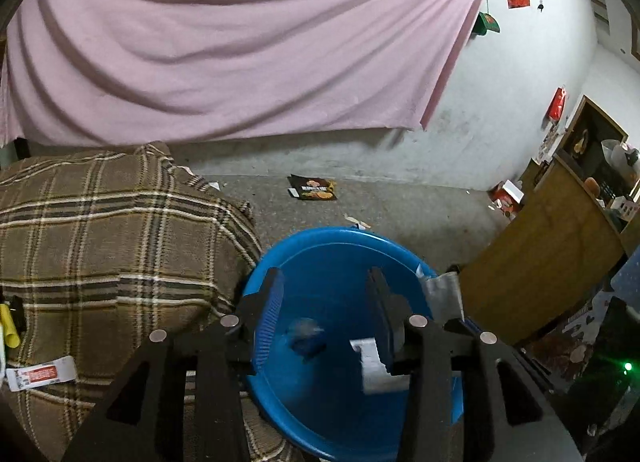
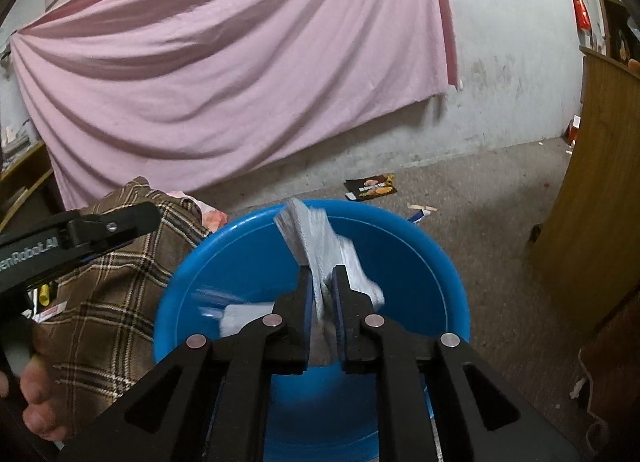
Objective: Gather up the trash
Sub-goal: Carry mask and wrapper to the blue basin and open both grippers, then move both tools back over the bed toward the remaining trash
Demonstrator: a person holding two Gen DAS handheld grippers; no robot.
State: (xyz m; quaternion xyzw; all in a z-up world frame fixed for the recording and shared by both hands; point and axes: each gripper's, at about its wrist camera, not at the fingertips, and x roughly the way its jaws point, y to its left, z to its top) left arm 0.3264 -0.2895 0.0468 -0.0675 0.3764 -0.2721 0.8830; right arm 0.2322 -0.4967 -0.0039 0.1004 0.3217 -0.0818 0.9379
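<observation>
Grey floor (image 1: 400, 214), pink sheet (image 1: 240, 42) behind

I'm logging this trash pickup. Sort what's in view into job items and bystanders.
Job items:
- blue basin
- silvery wrapper clamped in the right hand-held gripper
- left hand-held gripper, open over the basin
- black snack packet on the floor
- red-and-white wrapper

Bystanders:
- plaid blanket
- pink sheet
- wooden cabinet
</observation>
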